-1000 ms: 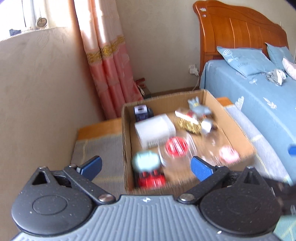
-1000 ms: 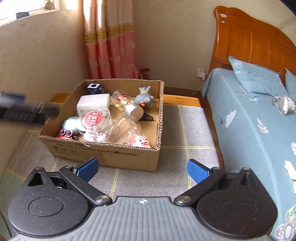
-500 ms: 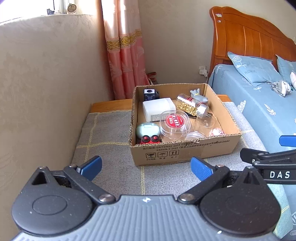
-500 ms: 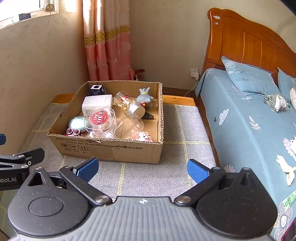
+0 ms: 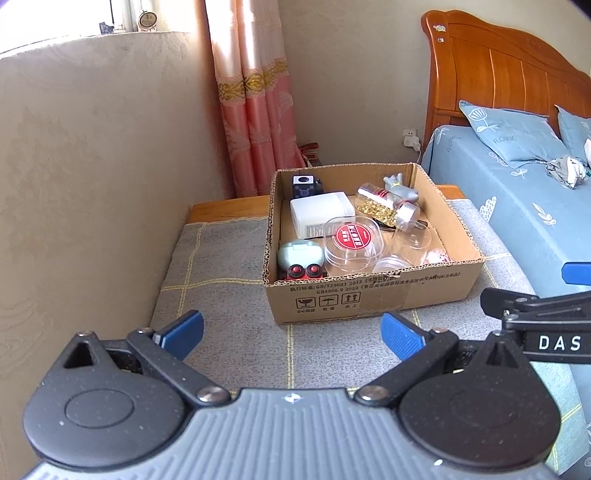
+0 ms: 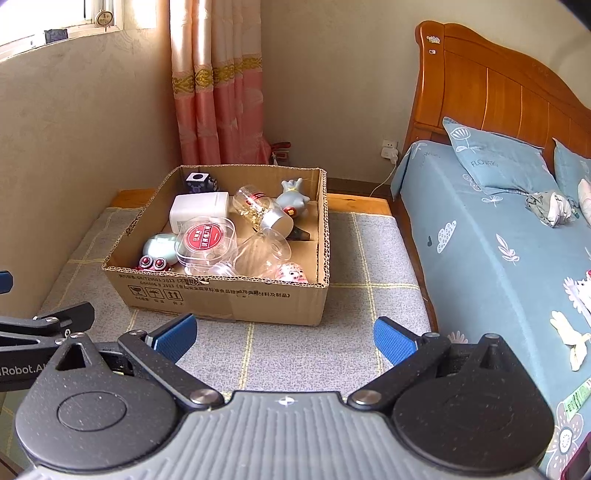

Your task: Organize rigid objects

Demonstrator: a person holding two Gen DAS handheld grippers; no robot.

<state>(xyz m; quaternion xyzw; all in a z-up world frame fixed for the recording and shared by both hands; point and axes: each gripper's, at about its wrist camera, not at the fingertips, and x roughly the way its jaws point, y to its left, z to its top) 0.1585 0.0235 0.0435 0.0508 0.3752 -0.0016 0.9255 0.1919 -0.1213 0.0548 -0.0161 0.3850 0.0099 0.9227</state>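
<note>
Closer now: brown toy-cluttered cardboard box

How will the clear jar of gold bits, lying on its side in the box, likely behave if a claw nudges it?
The jar lies tilted against the white box, so it would probably roll or slide off. It looks like smooth glass or clear plastic, so possibly slippery and breakable. The gold filling may shift and move its weight.

beige walls, a pink curtain, a wooden bed, daylight from a window.
</note>
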